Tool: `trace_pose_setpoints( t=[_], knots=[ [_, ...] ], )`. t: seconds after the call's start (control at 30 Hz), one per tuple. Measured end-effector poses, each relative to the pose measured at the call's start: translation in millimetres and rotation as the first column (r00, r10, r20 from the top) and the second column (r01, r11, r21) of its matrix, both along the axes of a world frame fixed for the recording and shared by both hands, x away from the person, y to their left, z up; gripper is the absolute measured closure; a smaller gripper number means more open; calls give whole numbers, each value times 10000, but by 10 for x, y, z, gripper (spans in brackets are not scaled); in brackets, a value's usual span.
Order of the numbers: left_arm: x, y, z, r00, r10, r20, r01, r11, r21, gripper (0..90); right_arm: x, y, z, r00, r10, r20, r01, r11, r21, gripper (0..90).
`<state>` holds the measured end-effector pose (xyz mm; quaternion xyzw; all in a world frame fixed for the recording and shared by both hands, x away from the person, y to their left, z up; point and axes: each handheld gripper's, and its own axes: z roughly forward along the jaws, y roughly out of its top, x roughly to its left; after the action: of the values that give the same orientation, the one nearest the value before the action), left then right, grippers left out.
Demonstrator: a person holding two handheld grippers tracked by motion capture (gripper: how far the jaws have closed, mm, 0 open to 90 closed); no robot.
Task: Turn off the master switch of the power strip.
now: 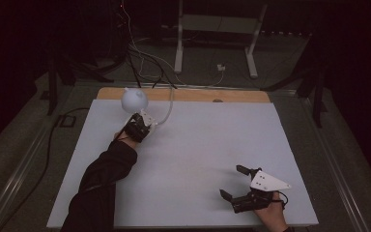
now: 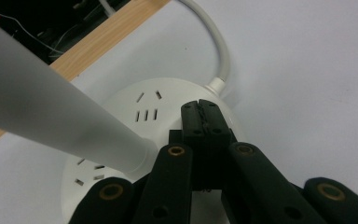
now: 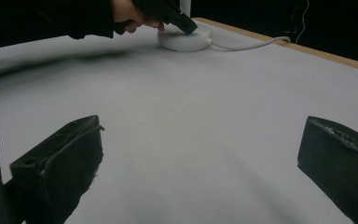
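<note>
Two grippers are working the table (image 1: 198, 159): the right gripper (image 1: 234, 182) is idling at the near right corner, jaws spread wide. Near the far left corner, the left gripper (image 2: 202, 112), jaws pressed together, is touching the lamp base (image 2: 121, 109), likely pressing its switch; next, probably lifting off and checking the lamp head (image 1: 134, 99).

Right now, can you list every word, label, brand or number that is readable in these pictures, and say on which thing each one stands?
None: no readable text in these pictures.
The round white lamp base carries socket slots, no lettering.
The grey plate on the right tongs has small holes, no print.
The left tongs, shut, press the base; blank too.
</note>
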<state>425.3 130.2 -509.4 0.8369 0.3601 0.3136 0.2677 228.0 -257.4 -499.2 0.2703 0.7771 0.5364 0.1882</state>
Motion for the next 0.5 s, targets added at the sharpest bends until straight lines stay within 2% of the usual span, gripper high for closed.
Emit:
trace_pose_setpoints(
  t=[0.03, 0.27, 0.37, 0.4, 0.5],
  knots=[
    [3, -19, 0, 10000, 81, -52, -81, 9999, 97, 900, 0, -1, 0, 10000, 1, 9, -1, 10000, 4, 0],
    [4, -21, 3, 10000, 87, -38, -87, 9999, 98, 900, 1, 1, -2, 10000, 0, -10, 0, 10000, -9, 0],
    [2, -11, 10, 10000, 55, 66, -55, 10000, -10, 900, 5, 0, -5, 10000, -25, -18, 25, 10000, -2, 0],
    [5, -3, 31, 10000, 56, 69, -54, 9998, -198, 900, 6, 0, -5, 10000, -30, -13, 30, 10000, -4, 0],
    [-3, -13, 31, 9999, -78, 127, 79, 9999, -69, 900, 12, -6, -6, 10000, -51, -13, 51, 10000, 22, 0]
  ],
)
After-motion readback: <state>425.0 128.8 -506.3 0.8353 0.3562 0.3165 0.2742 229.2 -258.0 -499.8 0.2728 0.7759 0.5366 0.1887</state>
